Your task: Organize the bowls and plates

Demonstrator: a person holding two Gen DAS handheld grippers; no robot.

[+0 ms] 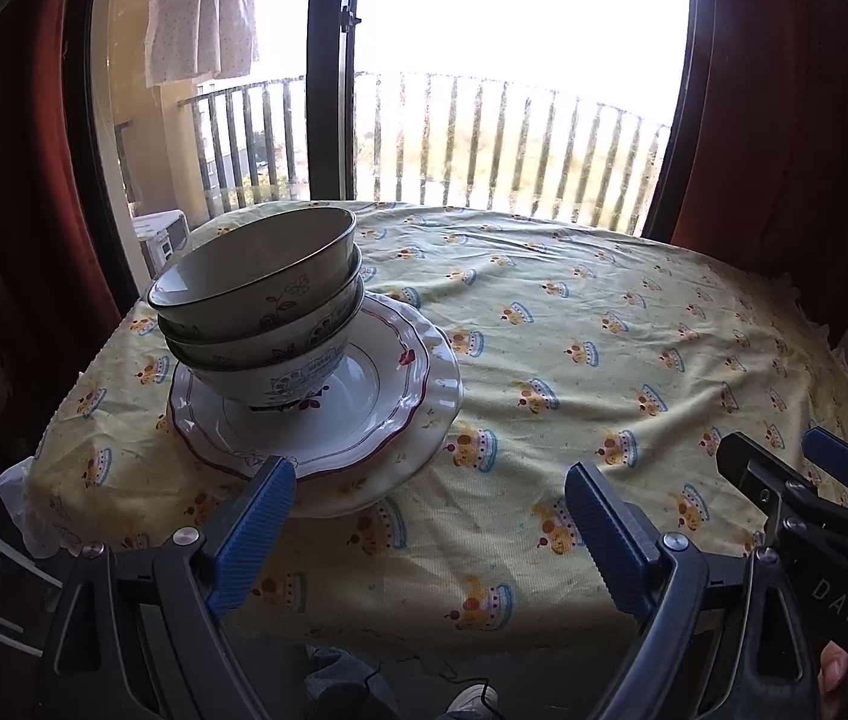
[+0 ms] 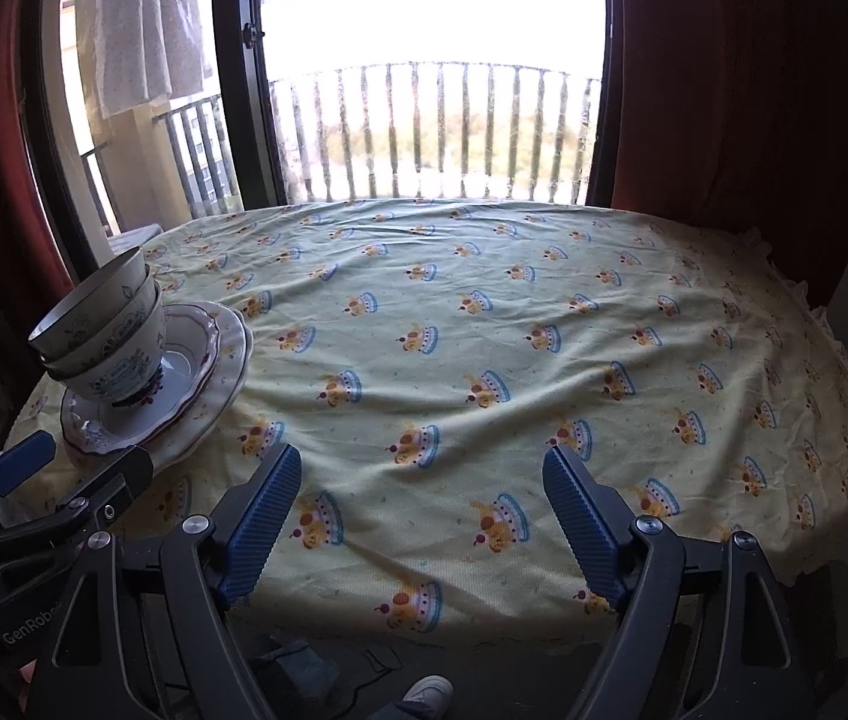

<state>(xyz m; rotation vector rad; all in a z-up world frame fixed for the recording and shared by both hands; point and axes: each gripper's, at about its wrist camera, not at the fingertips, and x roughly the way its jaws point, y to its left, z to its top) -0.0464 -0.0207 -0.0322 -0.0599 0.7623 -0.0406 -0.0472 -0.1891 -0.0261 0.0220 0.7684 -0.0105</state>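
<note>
Bowls [image 1: 256, 300] nested three high on stacked plates [image 1: 364, 420], near tablecloth's [image 1: 574, 360] left edge. Left gripper [image 1: 430, 528], right gripper [image 2: 421, 516]: both wide, empty, near plates. Likely next: grasping stack.

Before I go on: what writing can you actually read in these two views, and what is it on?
"DAS", cut off at the edge: on the right gripper's black body, left wrist view.
"GenRob", cut off: on the left gripper's black body, right wrist view.
Small dark lettering on the bottom bowl: too blurred to read.
Nothing else legible.
</note>
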